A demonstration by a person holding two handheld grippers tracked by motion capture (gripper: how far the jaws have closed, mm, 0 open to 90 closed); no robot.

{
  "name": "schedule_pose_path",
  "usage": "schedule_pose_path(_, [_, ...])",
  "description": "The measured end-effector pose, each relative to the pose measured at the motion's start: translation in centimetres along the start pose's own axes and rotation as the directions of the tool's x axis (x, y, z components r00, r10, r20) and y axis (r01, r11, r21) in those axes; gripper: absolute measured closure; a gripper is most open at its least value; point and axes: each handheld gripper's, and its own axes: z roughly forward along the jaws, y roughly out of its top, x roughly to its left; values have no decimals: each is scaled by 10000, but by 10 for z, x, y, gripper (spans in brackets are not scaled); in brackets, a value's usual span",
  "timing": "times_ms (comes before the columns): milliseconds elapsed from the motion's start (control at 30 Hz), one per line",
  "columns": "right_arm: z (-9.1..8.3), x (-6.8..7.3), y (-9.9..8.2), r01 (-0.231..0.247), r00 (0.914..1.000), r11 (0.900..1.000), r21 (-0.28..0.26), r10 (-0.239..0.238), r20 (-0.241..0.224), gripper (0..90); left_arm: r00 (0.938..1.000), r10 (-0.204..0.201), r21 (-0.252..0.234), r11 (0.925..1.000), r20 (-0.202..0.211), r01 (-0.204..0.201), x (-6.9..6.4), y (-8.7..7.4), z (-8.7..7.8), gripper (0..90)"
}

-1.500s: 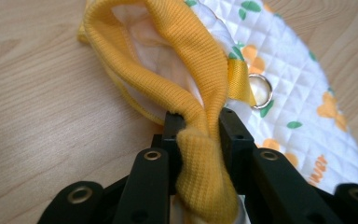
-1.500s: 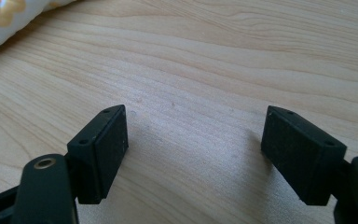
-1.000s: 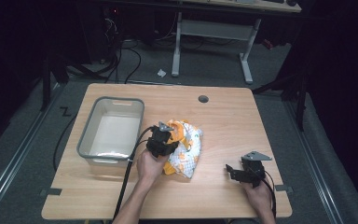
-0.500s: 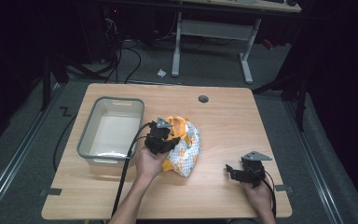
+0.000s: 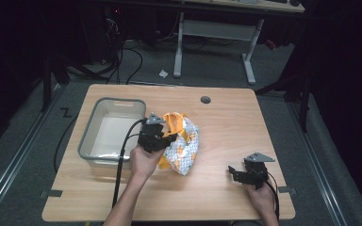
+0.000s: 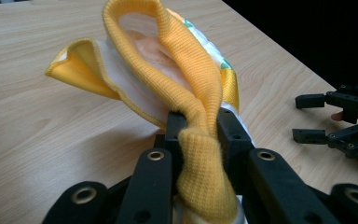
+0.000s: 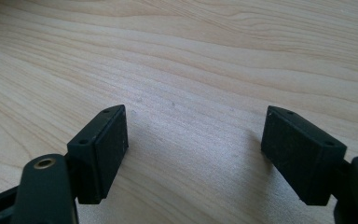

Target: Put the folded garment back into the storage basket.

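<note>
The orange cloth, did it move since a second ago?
Yes. The orange cloth, clamped in the left gripper, shifted left toward the grey tub.

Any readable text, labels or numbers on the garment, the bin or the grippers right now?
None. The garment held by the left gripper shows a small printed pattern and a yellow ribbed collar, no lettering. The bin, the table and the right gripper carry no readable marks.

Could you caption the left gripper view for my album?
Left gripper pinching the yellow collar of a small garment above the table.
</note>
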Motion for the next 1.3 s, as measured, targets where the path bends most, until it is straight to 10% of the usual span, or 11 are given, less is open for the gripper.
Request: schedule_pose_path(1300, [0, 0, 0, -1, 10000, 10000, -1, 1, 3, 232, 9973, -199, -1070, 9942, -709, 122, 41, 18, -69, 775])
